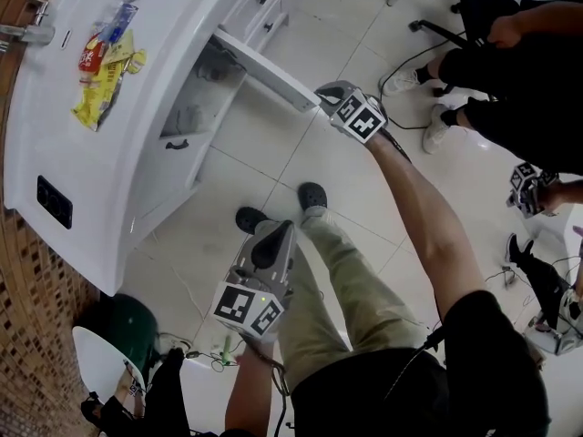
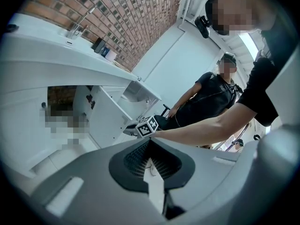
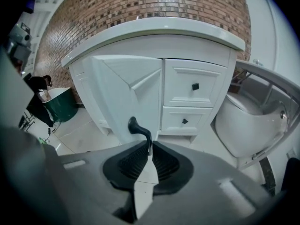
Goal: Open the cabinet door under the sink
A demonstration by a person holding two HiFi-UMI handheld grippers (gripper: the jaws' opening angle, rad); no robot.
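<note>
The white sink cabinet's door [image 1: 264, 66] stands swung out from the vanity, and the dark inside [image 1: 214, 66] shows behind it. My right gripper [image 1: 330, 94] is at the door's free end, shut on its black curved handle [image 3: 139, 128]. In the right gripper view the door [image 3: 122, 93] angles out towards me, with the right gripper [image 3: 149, 149] closed around the handle's lower end. My left gripper [image 1: 273, 235] hangs low by the person's legs, shut with nothing in it. In its own view the left gripper [image 2: 151, 153] points towards the vanity and the open door [image 2: 110, 121].
Snack packets [image 1: 105, 71] lie on the countertop near a faucet [image 1: 27, 33]. Two drawers [image 3: 194, 86] with black knobs sit right of the door, and a toilet [image 3: 253, 121] beyond them. A green bin [image 1: 127, 330] stands left of the vanity. People [image 1: 510, 62] and cables are at the right.
</note>
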